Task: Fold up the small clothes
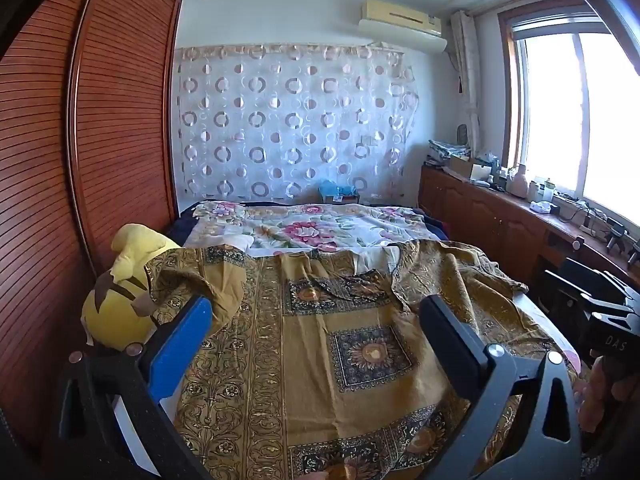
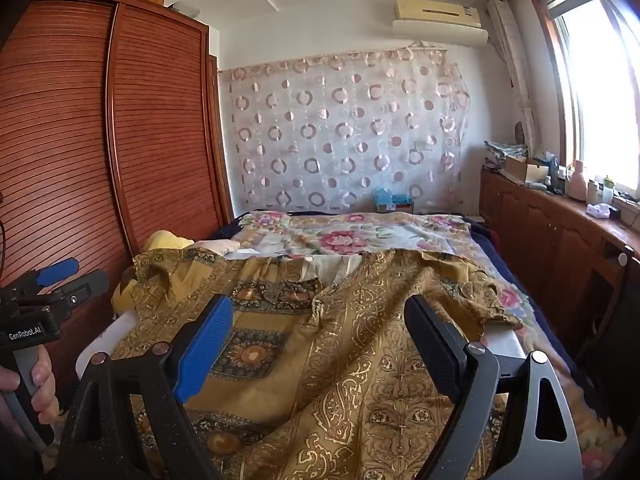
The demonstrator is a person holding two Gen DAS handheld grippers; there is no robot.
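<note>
A mustard-gold patterned garment [image 1: 328,340] lies spread on the near end of the bed, sleeves out to both sides, collar toward the far side; it also shows in the right wrist view [image 2: 340,344]. My left gripper [image 1: 316,320] is open and empty, hovering just above the cloth's left half. My right gripper [image 2: 320,328] is open and empty above the right half. The left gripper shows at the left edge of the right wrist view [image 2: 60,276]. The right gripper's body shows at the right edge of the left wrist view [image 1: 600,308].
A yellow plush toy [image 1: 120,296] sits at the bed's left edge, partly under a sleeve. A floral blanket [image 1: 312,228] covers the far bed. A slatted wooden wardrobe [image 1: 80,160] stands left. A low cabinet [image 1: 500,220] with clutter runs under the window on the right.
</note>
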